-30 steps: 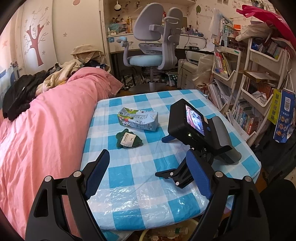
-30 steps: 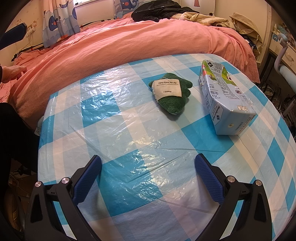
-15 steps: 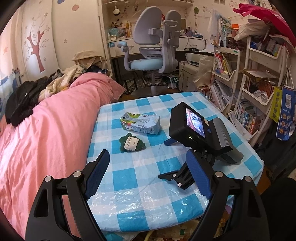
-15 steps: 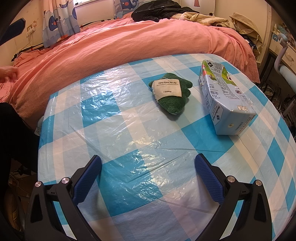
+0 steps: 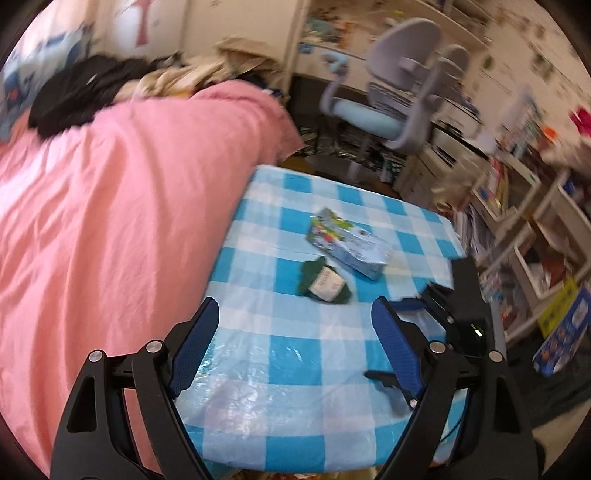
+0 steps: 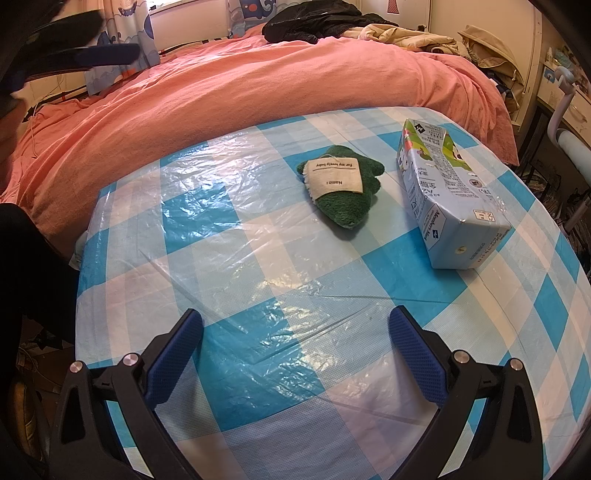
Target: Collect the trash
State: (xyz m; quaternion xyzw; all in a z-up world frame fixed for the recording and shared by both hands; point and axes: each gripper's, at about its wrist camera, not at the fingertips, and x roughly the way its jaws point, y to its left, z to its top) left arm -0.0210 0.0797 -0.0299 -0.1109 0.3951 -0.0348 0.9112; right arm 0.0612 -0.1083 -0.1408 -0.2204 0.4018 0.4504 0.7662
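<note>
A milk carton point(image 6: 448, 199) lies on its side on the table point(image 6: 229, 266), toward the far right part of the blue-and-white checked cloth as the right tongs see it. Its printed face is up and its flat base end points back toward the camera. Just beside it, to its left and not quite touching, sits a small green plush toy point(image 6: 341, 188) with a cream paper band around its middle (the lettering on the band reads upside down from here). In the left view the same carton point(image 5: 349, 247) and toy point(image 5: 325, 282) sit near the middle of the table point(image 5: 295, 343), the carton farther from the tongs than the toy.

The right tongs point(image 6: 295, 349) hang low over the near part of the cloth, jaws spread wide with nothing between them, well apart from both items. The left tongs point(image 5: 293, 349) are likewise released and empty, held above the near edge of the table; that view is blurred. Past their right finger, a black camera body point(image 5: 463, 314) shows: the other tool, seen from outside.

A bed with a pink cover point(image 6: 258, 74) runs along the far side of the table, with dark clothes point(image 6: 314, 18) heaped on it. A grey desk chair point(image 5: 391, 92) stands beyond the table, and cluttered shelves point(image 5: 524, 206) fill the right wall.
</note>
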